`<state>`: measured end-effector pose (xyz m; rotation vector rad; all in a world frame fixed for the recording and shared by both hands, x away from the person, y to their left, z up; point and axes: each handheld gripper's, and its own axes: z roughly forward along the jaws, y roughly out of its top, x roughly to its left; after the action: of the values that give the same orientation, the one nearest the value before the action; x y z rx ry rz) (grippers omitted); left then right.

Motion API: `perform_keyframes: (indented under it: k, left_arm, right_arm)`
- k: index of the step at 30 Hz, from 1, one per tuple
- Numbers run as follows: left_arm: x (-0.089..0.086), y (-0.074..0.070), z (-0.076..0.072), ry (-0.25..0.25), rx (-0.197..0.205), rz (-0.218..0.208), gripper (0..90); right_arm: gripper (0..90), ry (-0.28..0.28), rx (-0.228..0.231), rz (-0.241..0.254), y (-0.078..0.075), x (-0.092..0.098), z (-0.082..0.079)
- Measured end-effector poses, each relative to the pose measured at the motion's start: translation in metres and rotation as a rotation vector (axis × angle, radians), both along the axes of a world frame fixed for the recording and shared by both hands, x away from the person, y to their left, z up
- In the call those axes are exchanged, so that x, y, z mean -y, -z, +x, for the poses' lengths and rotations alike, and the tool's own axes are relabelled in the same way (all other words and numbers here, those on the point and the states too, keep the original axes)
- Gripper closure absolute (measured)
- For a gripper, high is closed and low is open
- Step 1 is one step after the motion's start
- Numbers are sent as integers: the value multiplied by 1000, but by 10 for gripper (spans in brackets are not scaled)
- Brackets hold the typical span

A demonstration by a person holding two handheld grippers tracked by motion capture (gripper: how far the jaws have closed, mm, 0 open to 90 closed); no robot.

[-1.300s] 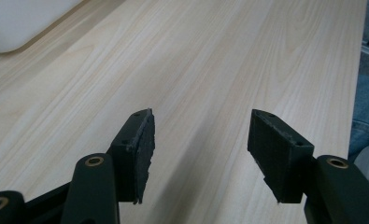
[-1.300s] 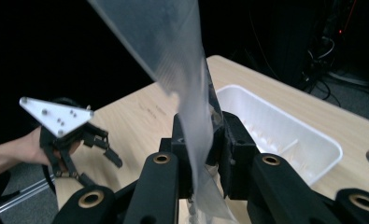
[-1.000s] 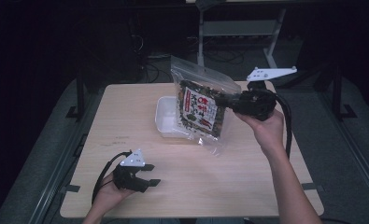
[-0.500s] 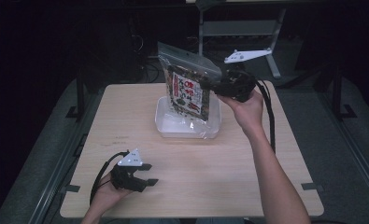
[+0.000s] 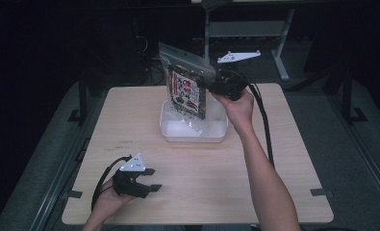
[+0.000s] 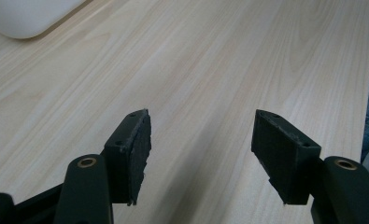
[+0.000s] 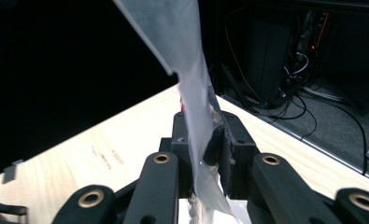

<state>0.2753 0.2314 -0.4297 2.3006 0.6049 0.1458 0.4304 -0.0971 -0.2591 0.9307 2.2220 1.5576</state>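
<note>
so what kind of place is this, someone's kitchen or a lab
Most likely a lab or recording workspace, not a kitchen: a bare wooden table in a dark room, tangled cables and equipment on the floor behind it, and a metal stand beyond.

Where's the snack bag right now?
In the high view, the snack bag hangs upright over the white tray at the table's far middle, clamped by the right gripper.

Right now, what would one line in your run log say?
right gripper: shut on bag, held above tray | left gripper: open, resting on table
</note>
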Motion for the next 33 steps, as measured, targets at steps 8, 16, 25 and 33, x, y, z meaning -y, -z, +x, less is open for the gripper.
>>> perform_keyframes:
  k: [8,16,25,33]
  left_arm:
    - [1,1,-1,2,-5,-6,367]
    - [-1,1,1,-3,-11,-19,368]
    - [-3,2,2,-4,-16,-21,367]
    - [-3,3,3,-2,-20,-19,367]
  right_arm:
    - [777,17,-20,-27,20,-13,15]
    - [777,58,-24,-23,36,-17,21]
    - [776,54,-15,-35,55,-21,24]
    - [775,65,-14,-21,63,-22,24]
